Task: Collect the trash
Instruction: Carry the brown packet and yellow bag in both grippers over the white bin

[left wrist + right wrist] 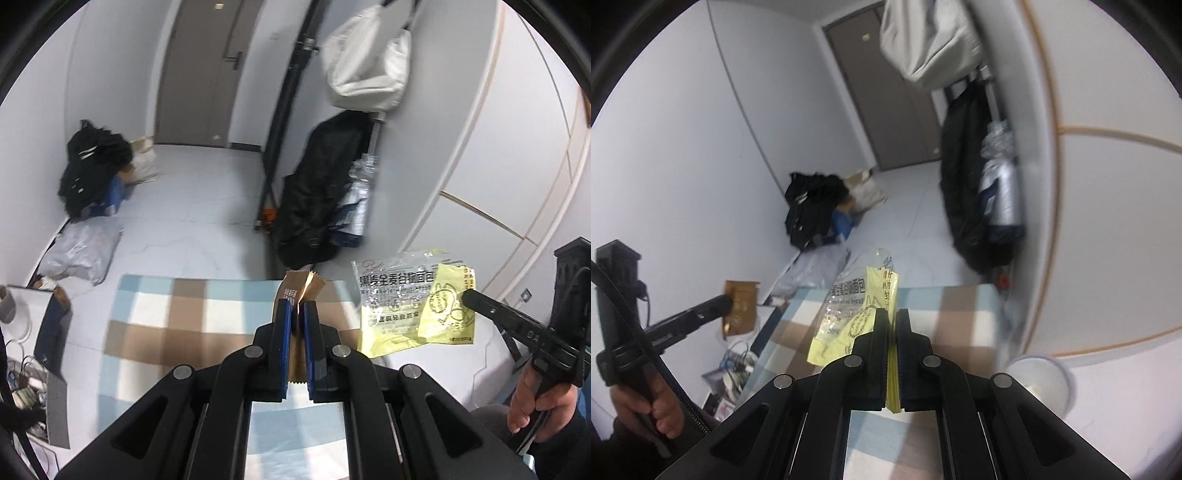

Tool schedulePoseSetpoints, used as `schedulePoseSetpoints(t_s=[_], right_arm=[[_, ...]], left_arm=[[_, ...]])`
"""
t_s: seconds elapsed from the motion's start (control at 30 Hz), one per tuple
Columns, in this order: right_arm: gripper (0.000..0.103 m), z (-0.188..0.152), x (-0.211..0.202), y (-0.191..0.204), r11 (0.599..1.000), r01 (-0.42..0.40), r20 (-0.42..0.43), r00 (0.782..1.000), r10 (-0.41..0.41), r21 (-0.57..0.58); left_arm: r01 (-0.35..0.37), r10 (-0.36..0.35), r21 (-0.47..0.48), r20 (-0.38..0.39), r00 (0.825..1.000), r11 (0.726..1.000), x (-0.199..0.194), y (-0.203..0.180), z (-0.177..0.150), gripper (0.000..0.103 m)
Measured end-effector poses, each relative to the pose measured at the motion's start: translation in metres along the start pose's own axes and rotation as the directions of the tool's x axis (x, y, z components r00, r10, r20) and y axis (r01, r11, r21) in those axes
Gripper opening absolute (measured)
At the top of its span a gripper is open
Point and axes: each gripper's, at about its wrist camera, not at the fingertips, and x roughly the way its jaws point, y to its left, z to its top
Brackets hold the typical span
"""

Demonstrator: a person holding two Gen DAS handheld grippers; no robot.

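The left gripper (pixel 297 306) pinches a brown paper wrapper (pixel 300 288), and the right gripper (pixel 892 314) clamps a yellow-and-clear bread bag (pixel 849 306), both held above a checked blue, brown and white rug (pixel 177 314) on pale floor tiles (pixel 207 199). In the left wrist view a grey door (pixel 207 70) stands at twelve o'clock, black clothing (pixel 92 166) is piled at ten o'clock, and a white cabinet (pixel 498 140) is at two o'clock.

rug (pixel 177 325) under both wrappers | bag (pixel 317 199) behind rug, against wall
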Motion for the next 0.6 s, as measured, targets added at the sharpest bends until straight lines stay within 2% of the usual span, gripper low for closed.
schedulePoseSetpoints(t_s=[0.13,0.27,0.47,0.6], right_arm=[[0.003,0.002,-0.038,-0.032,0.998,0.057,0.055,0.997,-0.059,0.037],[0.003,-0.004,-0.066,-0.074,0.983,0.166,0.087,0.981,-0.172,0.073],[0.003,-0.026,-0.081,-0.144,0.945,0.281,0.053,0.955,-0.293,0.166],[0.003,-0.044,-0.075,-0.173,0.925,0.322,0.021,0.943,-0.333,0.201]], left_arm=[[0.036,-0.035,0.052,-0.018,0.999,0.998,0.012,-0.037,0.004,0.003],[0.072,-0.067,0.095,-0.058,0.996,0.993,0.033,-0.07,0.004,0.003],[0.142,-0.121,0.135,-0.156,0.98,0.981,0.075,-0.115,-0.002,0.003],[0.175,-0.135,0.164,-0.227,0.964,0.971,0.11,-0.142,-0.009,0.003]])
